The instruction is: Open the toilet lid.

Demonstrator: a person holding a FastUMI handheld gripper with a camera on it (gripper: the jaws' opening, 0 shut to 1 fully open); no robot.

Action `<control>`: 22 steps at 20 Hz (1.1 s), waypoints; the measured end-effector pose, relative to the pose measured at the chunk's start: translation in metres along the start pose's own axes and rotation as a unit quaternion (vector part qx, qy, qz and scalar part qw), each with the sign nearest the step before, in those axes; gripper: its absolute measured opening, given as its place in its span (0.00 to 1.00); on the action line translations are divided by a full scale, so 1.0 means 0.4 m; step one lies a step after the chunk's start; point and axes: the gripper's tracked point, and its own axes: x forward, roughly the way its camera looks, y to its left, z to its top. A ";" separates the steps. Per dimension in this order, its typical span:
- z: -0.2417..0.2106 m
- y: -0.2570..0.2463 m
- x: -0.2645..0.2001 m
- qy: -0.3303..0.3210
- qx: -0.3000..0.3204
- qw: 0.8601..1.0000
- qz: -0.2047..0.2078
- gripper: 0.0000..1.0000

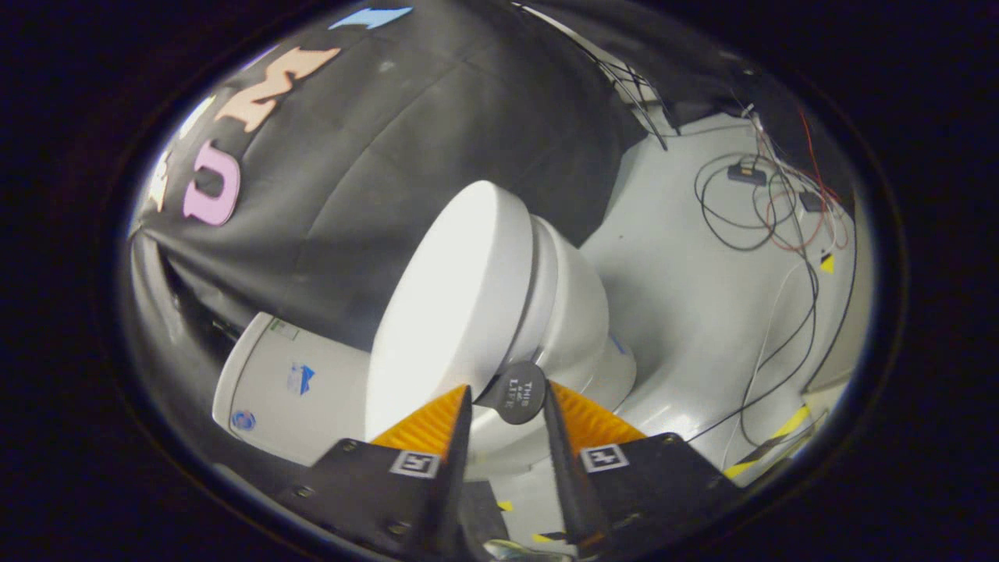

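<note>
Two claw (507, 402) fingers stand apart around the toilet lid (449, 304) round lift tab (519, 393), loose cables (769, 211) on floor beyond

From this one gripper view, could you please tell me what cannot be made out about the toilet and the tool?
- Toilet bowl: its inside is hidden behind the lid.
- Lid hinge: covered by the lid and tank.
- Round black tab between the tool fingers: contact with either finger cannot be told; the fingers stand apart.
- Tab lettering and tank stickers: too small.
- Cables on the floor: their far ends blur together.
</note>
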 end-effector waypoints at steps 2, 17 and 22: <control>0.011 -0.017 0.017 -0.008 0.024 1.000 -0.017 0.47; 0.036 -0.005 -0.005 -0.026 -0.027 0.999 -0.040 0.03; 0.073 0.031 -0.032 -0.046 -0.124 0.990 -0.041 0.03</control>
